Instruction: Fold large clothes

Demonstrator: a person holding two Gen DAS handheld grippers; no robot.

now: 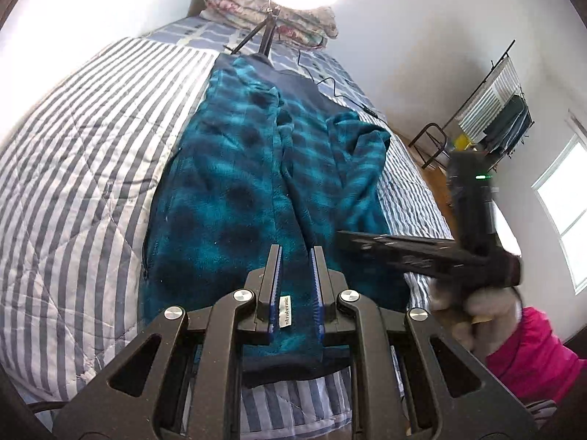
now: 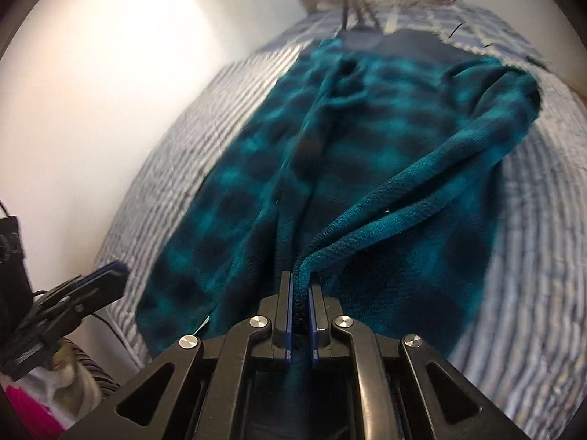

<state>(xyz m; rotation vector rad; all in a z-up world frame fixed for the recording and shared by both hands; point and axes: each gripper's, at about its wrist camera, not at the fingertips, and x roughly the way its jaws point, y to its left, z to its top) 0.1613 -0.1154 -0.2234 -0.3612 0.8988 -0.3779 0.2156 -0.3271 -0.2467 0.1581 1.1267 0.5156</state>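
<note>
Teal fleece (image 1: 234, 190) fills mid-frame on the striped bed (image 1: 73, 168); right gripper (image 2: 301, 286) pinches its edge, left gripper (image 1: 296, 256) stands narrowly parted above it.

The fleece garment (image 1: 234, 168) is teal with a blurred dark navy check, and its band at the far end is plain navy. The quilt (image 1: 73, 168) on the bed has grey and white stripes; the sheet (image 1: 330, 69) beyond it carries a blue and white grid. Both grippers are black with blue pads (image 2: 289, 311). A sleeve (image 1: 532, 352) at near right is bright pink.
</note>
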